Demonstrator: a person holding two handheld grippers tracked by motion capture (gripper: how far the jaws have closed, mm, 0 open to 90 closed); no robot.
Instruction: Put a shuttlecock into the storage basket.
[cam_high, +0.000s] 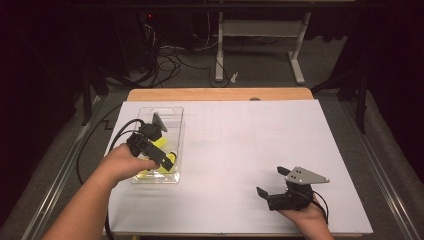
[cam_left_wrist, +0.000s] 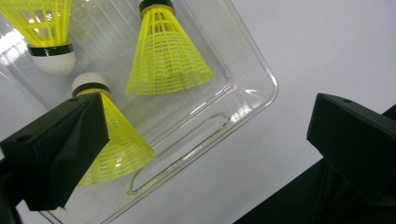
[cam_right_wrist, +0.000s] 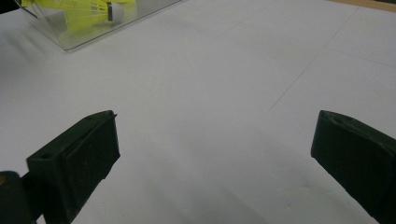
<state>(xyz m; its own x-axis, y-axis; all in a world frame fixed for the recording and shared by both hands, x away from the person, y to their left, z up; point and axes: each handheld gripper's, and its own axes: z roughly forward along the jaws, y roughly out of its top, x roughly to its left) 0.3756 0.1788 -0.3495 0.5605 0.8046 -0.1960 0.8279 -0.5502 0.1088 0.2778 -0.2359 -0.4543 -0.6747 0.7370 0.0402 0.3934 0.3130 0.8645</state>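
We see three shuttlecocks (cam_left_wrist: 166, 58) with bright yellow lattice skirts, each ringed by a black band beneath a white cork head. They lie in a clear, colourless plastic tray (cam_left_wrist: 254, 91) with faint moulded ribs. The table (cam_high: 250, 145) wears a white sheet marked by a pale pencil-grey grid; its far edge shows light wood. We note the left gripper (cam_high: 162, 157) is black with yellow accents, the right gripper (cam_high: 272, 182) black with a grey three-cornered plate. Both jaw pairs are matt black. The floor (cam_high: 260, 67) beyond is grey, crossed by black cables.
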